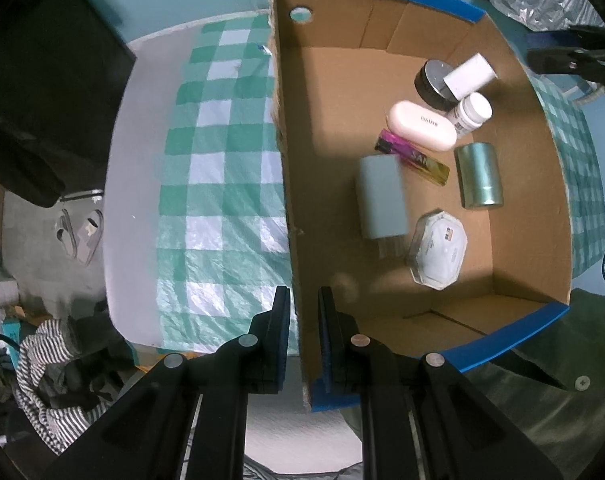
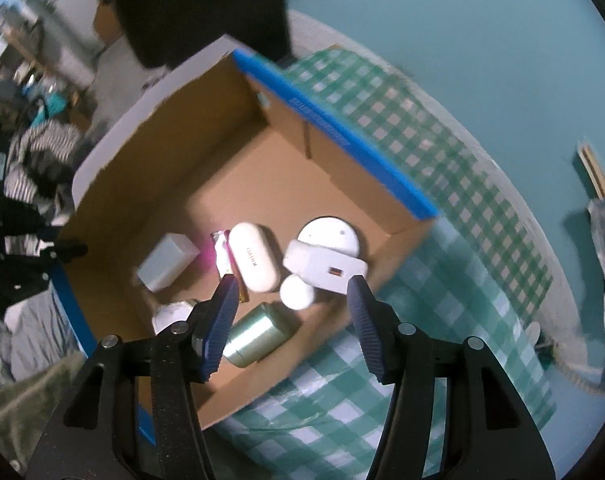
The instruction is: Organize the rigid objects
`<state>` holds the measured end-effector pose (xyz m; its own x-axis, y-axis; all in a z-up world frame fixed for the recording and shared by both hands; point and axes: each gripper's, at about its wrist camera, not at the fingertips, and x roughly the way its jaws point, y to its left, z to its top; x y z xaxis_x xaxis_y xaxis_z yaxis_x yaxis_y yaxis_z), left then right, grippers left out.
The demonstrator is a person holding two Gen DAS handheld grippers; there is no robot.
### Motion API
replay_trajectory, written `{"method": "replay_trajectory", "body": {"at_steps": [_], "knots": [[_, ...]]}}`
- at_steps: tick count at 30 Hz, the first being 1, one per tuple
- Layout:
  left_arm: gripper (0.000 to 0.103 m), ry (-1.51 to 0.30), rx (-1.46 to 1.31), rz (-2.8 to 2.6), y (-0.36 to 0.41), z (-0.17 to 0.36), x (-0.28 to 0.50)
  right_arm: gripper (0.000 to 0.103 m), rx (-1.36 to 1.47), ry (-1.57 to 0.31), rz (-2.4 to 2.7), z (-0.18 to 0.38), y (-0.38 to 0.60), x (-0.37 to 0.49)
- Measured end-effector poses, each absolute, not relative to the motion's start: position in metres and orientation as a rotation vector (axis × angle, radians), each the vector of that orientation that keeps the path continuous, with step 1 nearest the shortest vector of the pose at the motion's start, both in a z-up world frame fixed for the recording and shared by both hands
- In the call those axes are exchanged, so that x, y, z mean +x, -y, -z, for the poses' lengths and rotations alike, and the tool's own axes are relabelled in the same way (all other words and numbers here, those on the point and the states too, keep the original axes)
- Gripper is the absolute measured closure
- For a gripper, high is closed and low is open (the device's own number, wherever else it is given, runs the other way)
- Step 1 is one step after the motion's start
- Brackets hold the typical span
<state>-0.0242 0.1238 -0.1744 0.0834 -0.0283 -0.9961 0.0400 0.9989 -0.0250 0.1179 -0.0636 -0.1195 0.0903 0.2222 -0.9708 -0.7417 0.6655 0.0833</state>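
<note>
L gripper (image 1: 304, 334) clamps the cardboard box (image 1: 286, 184) wall at its near corner; R gripper (image 2: 292, 316) hangs released, empty, above the box's edge. Items incl. white charger (image 2: 324, 266) sit inside. Risk: thin wall buckles or slips, box tips, contents slide.

Matte black plastic tongs on both sides. Left tongs (image 1: 304, 300): flat fingers lined with blue pads, round silver pivot pins along the linkage arms. Right tongs (image 2: 292, 294): ribbed dark-blue pads, same silver pins, speckled black arms.
</note>
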Motion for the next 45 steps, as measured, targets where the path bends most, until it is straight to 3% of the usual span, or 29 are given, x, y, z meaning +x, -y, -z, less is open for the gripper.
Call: {"method": "replay_trajectory", "body": {"at_steps": [7,9,11,15,21,37,45], "knots": [[0.086,-1.427,0.026,-0.032,-0.127,0.147,-0.013,0.039,-0.376,-1.215,-0.611,0.088,0.103,0.116],[0.074,-1.401,0.031,-0.058,-0.126,0.138,-0.009,0.039,-0.356,-1.192,-0.571,0.081,0.112,0.112],[0.070,-1.363,0.048,-0.065,-0.122,0.126,-0.005,0.038,-0.316,-1.171,-0.536,0.072,0.124,0.110],[0.045,-1.281,0.085,-0.068,-0.111,0.102,0.000,0.037,-0.258,-1.142,-0.459,0.057,0.145,0.104],[0.022,-1.109,0.122,-0.085,-0.094,0.057,0.002,0.037,-0.157,-1.059,-0.370,0.029,0.178,0.093],[0.002,-0.896,0.103,-0.061,-0.064,-0.007,0.013,0.035,-0.029,-0.909,-0.188,-0.005,0.229,0.065],[0.002,-0.897,0.063,-0.082,-0.063,-0.016,0.016,0.035,-0.041,-0.898,-0.165,-0.005,0.231,0.059]]}}
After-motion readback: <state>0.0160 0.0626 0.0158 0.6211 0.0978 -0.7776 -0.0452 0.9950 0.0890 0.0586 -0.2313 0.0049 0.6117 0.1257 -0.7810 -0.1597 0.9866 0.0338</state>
